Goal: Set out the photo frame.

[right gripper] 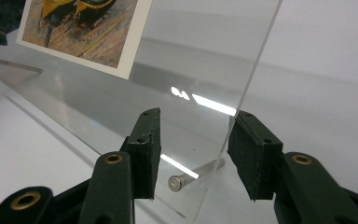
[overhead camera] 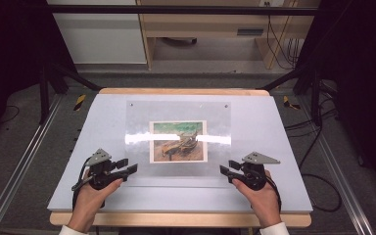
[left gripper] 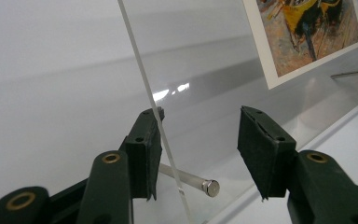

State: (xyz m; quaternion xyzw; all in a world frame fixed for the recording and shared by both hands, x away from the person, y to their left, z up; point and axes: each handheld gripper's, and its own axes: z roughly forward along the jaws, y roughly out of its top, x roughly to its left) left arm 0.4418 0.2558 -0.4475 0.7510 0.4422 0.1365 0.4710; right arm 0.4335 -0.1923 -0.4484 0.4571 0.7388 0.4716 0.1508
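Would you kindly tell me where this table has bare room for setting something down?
The pale grey table top lies bare right of the clear acrylic panel, left of it, and along the far edge. It is crowded at the panel's near corners, where the left hand-held gripper and right hand-held gripper sit.

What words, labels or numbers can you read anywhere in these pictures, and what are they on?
None can be read.
The print under the clear acrylic sheet shows a painted boat, with no lettering visible.
A small label on the wooden furniture behind the table is too blurred to read.
The left claw and right claw bear no markings.
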